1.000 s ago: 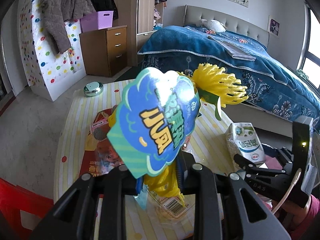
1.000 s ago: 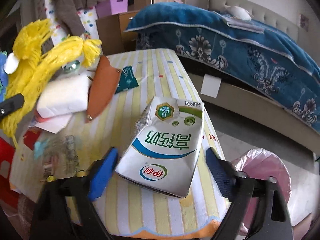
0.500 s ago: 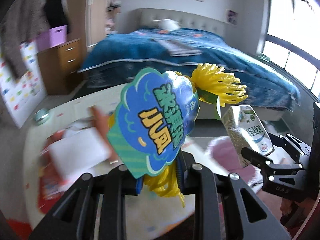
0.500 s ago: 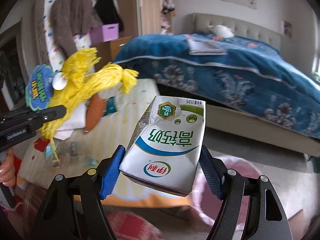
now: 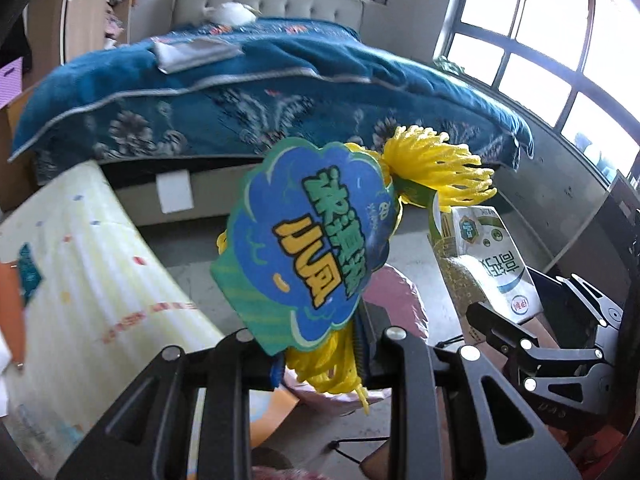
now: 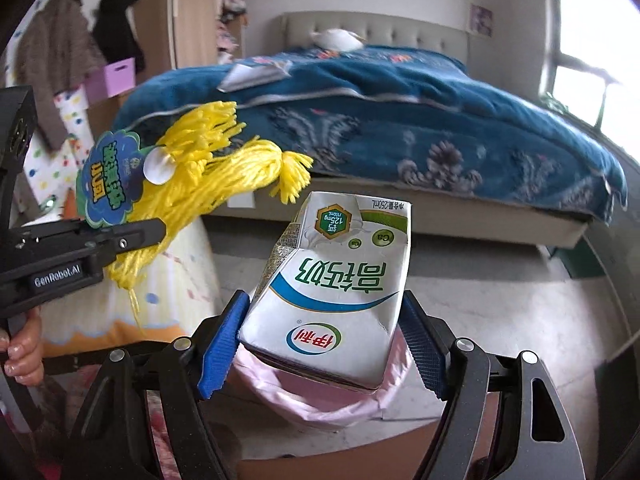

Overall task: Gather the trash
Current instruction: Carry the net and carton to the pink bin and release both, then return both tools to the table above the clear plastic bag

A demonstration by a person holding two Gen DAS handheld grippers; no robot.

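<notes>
My left gripper [image 5: 326, 354] is shut on a yellow string mesh bag [image 5: 436, 172] with a blue and green paper label [image 5: 312, 240]; it also shows in the right wrist view [image 6: 208, 184], held in the air at the left. My right gripper [image 6: 320, 344] is shut on a crushed white and green milk carton [image 6: 336, 284], held just above a bin lined with a pink bag [image 6: 320, 404]. The carton [image 5: 488, 264] and the pink bag [image 5: 396, 300] show in the left wrist view too, to the right of and below the mesh bag.
A low table with a yellow striped cloth [image 5: 80, 280] stands to the left, with an orange flap and a teal card on it. A bed with a blue blanket [image 6: 400, 120] fills the back. Grey floor [image 6: 520, 320] lies around the bin.
Both grippers have swung right, away from the table, carrying their loads. The carton now hangs over the pink-lined bin, and the mesh bag is beside it.
</notes>
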